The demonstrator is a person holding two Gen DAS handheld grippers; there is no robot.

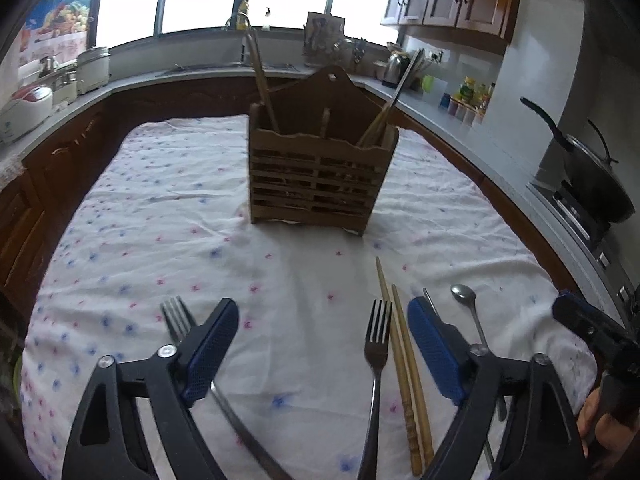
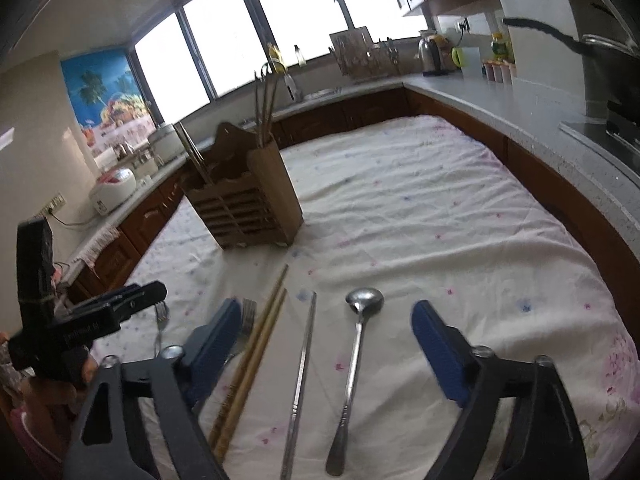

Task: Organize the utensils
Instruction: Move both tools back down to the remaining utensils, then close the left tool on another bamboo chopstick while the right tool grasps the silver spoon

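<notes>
Several flat steel utensils lay on the tablecloth [image 1: 160,208] before the wooden holder [image 1: 320,176]: two forks, one [image 1: 378,344] between the spread left gripper [image 1: 320,344] jaws, and a spoon [image 2: 356,344] between the spread right gripper [image 2: 320,344] jaws, nothing pinched. Light, stiff and probably slippery, each was best taken mid-handle.

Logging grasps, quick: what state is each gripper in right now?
Left gripper: open, holding nothing.
Right gripper: open, holding nothing.
</notes>
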